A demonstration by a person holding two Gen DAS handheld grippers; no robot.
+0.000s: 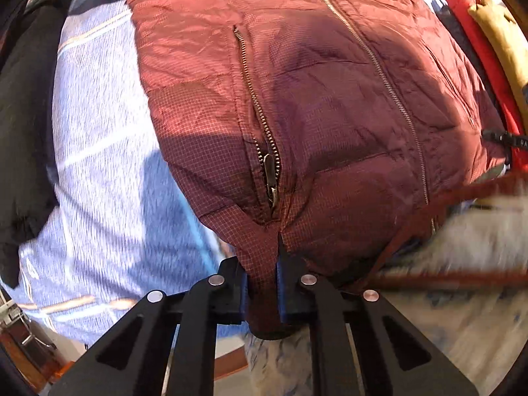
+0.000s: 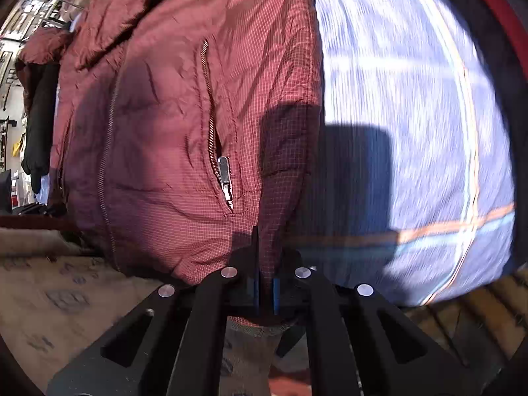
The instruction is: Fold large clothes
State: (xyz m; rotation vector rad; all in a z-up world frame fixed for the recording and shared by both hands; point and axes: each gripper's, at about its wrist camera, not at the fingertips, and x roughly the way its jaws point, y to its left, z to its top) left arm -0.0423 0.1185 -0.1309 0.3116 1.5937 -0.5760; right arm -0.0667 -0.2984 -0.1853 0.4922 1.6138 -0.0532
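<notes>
A maroon ripstop puffer jacket point(image 1: 313, 99) lies front side up on a blue striped bedsheet point(image 1: 99, 165), its central zip point(image 1: 392, 95) closed along its length. The left gripper point(image 1: 262, 283) is clamped on the jacket's hem, with a fold of the grid-patterned fabric pinched between its blue-padded fingers point(image 1: 242, 292). Directly above that grip point on the jacket sits a side pocket zip point(image 1: 260, 125), partly open at its lower end, with the metal pull point(image 1: 270, 178) hanging down. The right gripper point(image 2: 265, 288) is likewise closed on the jacket point(image 2: 171, 125) at the hem corner, the cloth passing between its fingers point(image 2: 276, 292) and bunching below them. Just to the jacket's central side of this grip lies the other pocket zip point(image 2: 211, 125), its silver pull point(image 2: 225, 173) resting near the lower end. The central zip point(image 2: 109, 151) runs further over on the same panel. The bedsheet point(image 2: 412, 115) extends outward from the jacket's edge in the right wrist view and carries orange and pale blue stripes. A dark garment point(image 1: 23, 115) lies beyond the bedsheet from the jacket in the left wrist view. On the jacket's opposite side lies a stack of red, black and tan fabric point(image 1: 485, 46). Both views show motion blur toward the edges.
</notes>
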